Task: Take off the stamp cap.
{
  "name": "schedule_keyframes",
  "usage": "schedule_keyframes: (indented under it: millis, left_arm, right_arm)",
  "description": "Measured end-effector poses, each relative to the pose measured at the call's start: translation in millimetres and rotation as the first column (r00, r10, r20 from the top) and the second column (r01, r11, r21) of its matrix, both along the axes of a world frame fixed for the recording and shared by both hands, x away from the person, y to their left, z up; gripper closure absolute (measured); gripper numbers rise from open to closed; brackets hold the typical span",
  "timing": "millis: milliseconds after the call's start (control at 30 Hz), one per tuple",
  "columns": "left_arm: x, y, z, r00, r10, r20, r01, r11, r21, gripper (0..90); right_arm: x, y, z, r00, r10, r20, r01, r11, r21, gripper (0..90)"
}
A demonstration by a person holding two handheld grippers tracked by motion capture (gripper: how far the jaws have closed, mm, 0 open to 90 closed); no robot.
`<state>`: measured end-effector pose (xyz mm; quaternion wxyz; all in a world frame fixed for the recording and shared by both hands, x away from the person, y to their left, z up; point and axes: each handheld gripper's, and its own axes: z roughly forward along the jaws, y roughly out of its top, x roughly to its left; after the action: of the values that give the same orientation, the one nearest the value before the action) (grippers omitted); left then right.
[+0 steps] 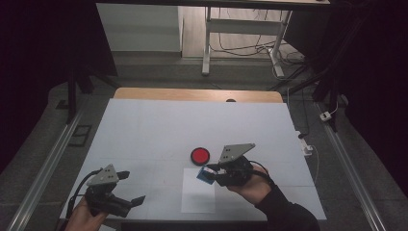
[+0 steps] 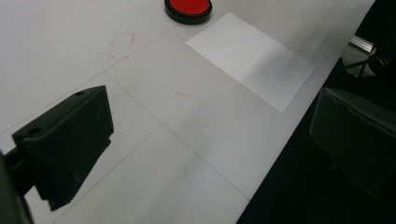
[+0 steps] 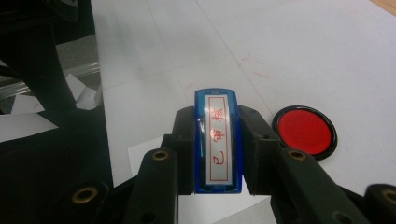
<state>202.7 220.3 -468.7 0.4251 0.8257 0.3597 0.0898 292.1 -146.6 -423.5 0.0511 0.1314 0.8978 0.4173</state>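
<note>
A: Where is the blue stamp (image 3: 217, 140)?

B: It sits pinched between the fingers of the right gripper (image 3: 217, 151). In the right gripper view its white label with red characters faces the camera, and both black pads press on its blue sides. In the high view the stamp (image 1: 206, 174) hangs just above the near-side edge of the red ink pad's neighbour, the white sheet of paper (image 1: 198, 197).

A: And relative to the red ink pad (image 1: 200, 155)?

B: The stamp is just beside the pad, on the side nearer the person, apart from it. In the right gripper view the ink pad (image 3: 304, 131) lies to the right of the gripper's fingers, flat on the desk (image 1: 159, 125).

A: What about the left gripper (image 1: 131, 188)?

B: Its fingers stand spread wide with nothing between them. It is well apart from the ink pad, off to the left and nearer the person, at the desk's front edge. In the left gripper view one finger (image 2: 65, 140) hovers over the bare desk, and the ink pad (image 2: 188, 8) and the sheet (image 2: 252, 58) lie farther off.
</note>
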Motion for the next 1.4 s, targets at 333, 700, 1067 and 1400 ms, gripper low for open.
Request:
schedule_keyframes:
  millis: [333, 700, 1067, 1400]
  left_arm:
    - [12.3, -20.2, 1.2, 0.9991, -0.042, 0.003, 0.042, 0.9991, 0.011, 0.2]
    - [27.5, -40.0, 4.8, 0.9934, -0.112, 0.024, 0.112, 0.9937, 0.008, 0.8]
    - [44.0, -58.3, 7.4, 0.9806, -0.191, 0.042, 0.192, 0.9815, -0.004, 1.1]
    - [58.8, -76.3, 4.5, 0.9663, -0.252, 0.055, 0.253, 0.9673, -0.02, 0.0]
  right_arm:
    - [0.4, 0.4, -0.5, 0.9999, 0.009, -0.004, -0.009, 1.0, -0.002, 69.7]
    - [-1.2, 0.4, 2.3, 0.9998, 0.02, 0.005, -0.02, 0.9998, 0.0, 69.7]
    - [-2.4, 0.0, 5.4, 0.9997, 0.025, 0.004, -0.025, 0.9995, 0.017, 69.7]
    - [-4.1, 1.2, 6.7, 0.9992, 0.04, -0.006, -0.04, 0.999, 0.021, 69.7]
